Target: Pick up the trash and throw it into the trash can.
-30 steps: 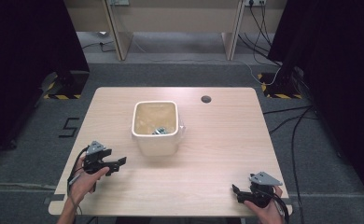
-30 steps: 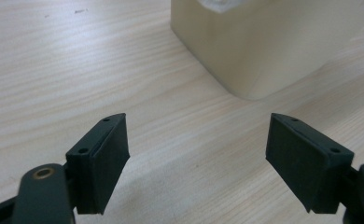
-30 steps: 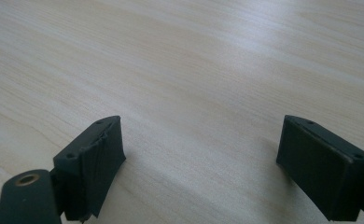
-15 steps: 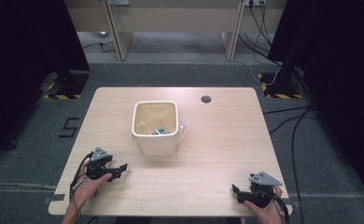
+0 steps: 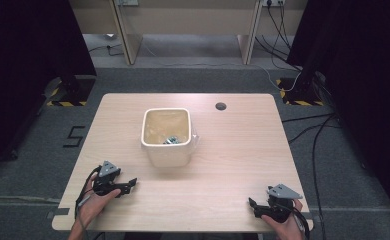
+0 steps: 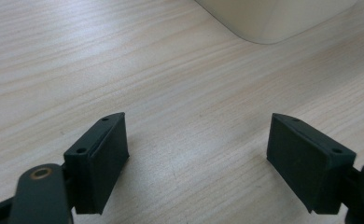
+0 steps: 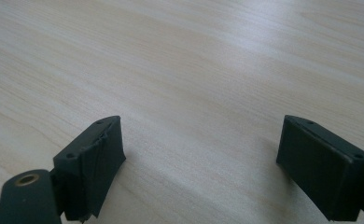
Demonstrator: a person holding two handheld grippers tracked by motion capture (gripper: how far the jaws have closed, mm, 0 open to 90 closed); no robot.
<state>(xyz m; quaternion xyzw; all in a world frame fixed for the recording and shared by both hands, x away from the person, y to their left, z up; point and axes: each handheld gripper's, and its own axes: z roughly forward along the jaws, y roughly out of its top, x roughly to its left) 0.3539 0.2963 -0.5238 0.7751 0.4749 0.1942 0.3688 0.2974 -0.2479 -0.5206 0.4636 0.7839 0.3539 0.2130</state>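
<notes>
Left hand-held gripper (image 5: 128,184) low over counter (image 5: 233,165) near the tub (image 5: 167,150), jaws apart, just been opening, nothing between. Right hand-held gripper (image 5: 253,206) at near edge, also apart, empty.

Lab: black curtains (image 5: 28,45), floor cables (image 5: 303,115)

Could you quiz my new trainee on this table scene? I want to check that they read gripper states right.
1. True or false: the left gripper grips the cream bin.
2. Which is nearer the bin: A left gripper, B right gripper?
3. Fill in: both grippers' jaws stand ____.

Key: 1 false, its jaws are open over bare table. 2 A. 3 open.
</notes>
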